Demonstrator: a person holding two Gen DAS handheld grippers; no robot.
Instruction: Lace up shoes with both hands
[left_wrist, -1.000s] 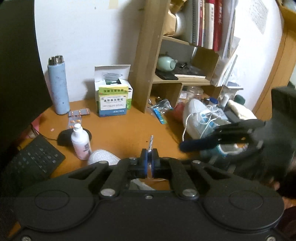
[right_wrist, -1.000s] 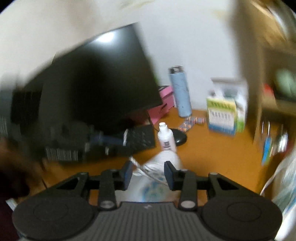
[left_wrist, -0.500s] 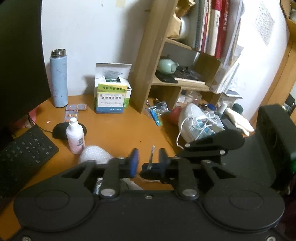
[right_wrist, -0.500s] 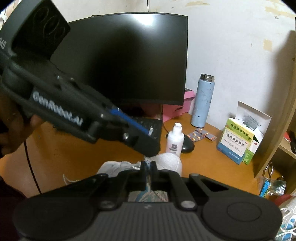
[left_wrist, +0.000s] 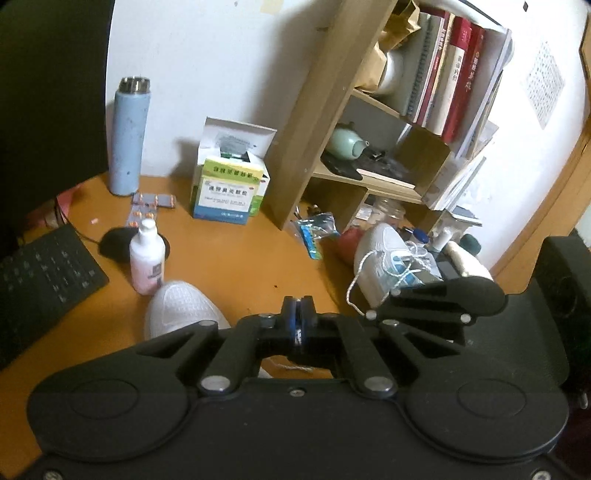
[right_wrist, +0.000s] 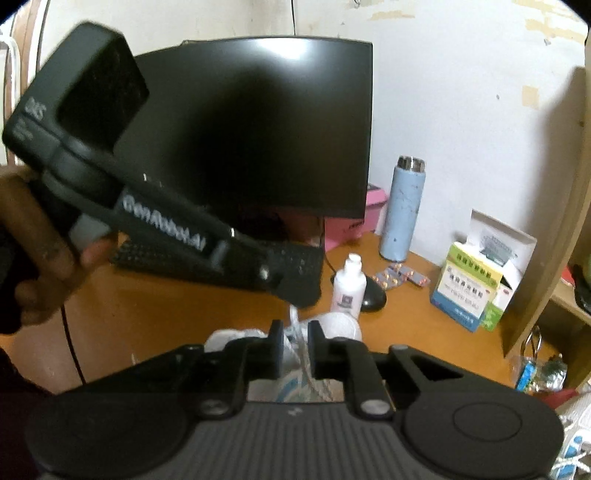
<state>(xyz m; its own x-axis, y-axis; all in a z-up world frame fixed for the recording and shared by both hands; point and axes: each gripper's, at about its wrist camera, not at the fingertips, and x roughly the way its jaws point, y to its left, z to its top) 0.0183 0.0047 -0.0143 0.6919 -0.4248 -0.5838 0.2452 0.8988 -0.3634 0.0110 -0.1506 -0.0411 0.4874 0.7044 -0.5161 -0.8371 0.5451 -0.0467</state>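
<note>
the left gripper (left_wrist: 296, 314) points down over the desk with its jaws pressed together. the right gripper (right_wrist: 295, 341) is opening, its jaws a little apart, and it lies across the left one. a hand (right_wrist: 35, 236) holds the left gripper's handle.

White lettering is printed along the side arm of the left gripper (right_wrist: 295, 291), seen from the right wrist; it is blurred and only partly legible, beginning with "Gen" and ending in "AI". Further white characters on its camera housing cannot be read. Chinese characters are printed on the green, white and blue medicine box (right_wrist: 467, 291) (left_wrist: 229, 194) beyond the fingertips, and on the red book spines (left_wrist: 461, 77) on the shelf; none can be made out.
</note>
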